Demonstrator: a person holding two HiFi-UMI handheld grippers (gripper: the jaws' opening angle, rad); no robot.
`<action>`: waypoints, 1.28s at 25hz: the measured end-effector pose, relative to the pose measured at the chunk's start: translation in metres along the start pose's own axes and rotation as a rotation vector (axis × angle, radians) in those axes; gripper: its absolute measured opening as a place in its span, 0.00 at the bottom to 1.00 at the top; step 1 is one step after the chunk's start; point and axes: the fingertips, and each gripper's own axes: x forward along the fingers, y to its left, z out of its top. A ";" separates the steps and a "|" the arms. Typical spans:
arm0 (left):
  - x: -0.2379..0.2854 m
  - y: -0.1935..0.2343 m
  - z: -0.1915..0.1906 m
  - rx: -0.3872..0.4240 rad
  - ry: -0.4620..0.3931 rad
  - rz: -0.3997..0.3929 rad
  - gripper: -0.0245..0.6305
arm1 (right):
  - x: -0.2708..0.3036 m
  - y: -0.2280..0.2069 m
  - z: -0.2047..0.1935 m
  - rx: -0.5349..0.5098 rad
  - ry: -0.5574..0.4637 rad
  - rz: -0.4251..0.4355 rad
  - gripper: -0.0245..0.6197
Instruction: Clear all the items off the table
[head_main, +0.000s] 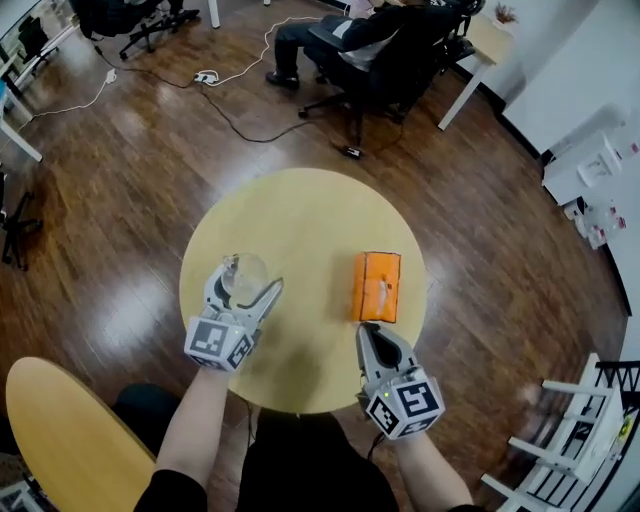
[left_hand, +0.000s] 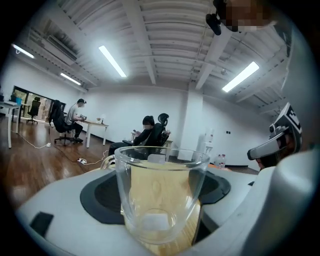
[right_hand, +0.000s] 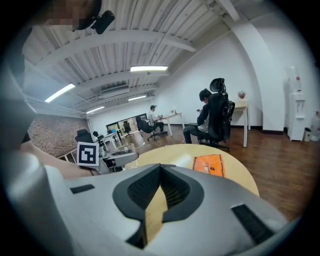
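Left hand-held gripper (head_main: 250, 279): we see its jaws spread wide, one on each side of a glass cup, over the near left part of the surface. We see nothing lifted in it.

Glass cup (head_main: 243, 272): clear and upright, its base down on the yellow top. In the left gripper view it stands right between the two dark pads (left_hand: 102, 192), and we see the wood colour through its wall. We make out a handle on its far side.

Right hand-held gripper (head_main: 368, 328): we see its jaws brought together with nothing between them. In the right gripper view only a thin slit shows between the ribbed pads. It tilts a little downward at the near right edge of the surface.

Orange pack (head_main: 377, 286): flat on the right side of the surface, just beyond the tip of the right hand-held gripper and not touching it. It lies well apart from the glass cup.

Surface (head_main: 310, 215): a round, pale yellow top; we count the cup and the orange pack on it.

Floor (head_main: 120, 180): dark wooden boards, with cables running across them on the far side.

Seated person (head_main: 350, 35): in a black office chair beyond the surface.
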 end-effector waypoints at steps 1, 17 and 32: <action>0.002 0.001 -0.007 0.015 0.007 0.008 0.66 | 0.002 0.000 -0.004 0.004 0.004 0.002 0.05; 0.024 -0.005 -0.048 0.043 0.040 0.056 0.66 | 0.022 -0.003 -0.018 0.026 0.051 0.033 0.05; 0.006 -0.010 -0.066 0.056 0.105 0.067 0.71 | 0.032 0.004 -0.016 0.020 0.051 0.034 0.05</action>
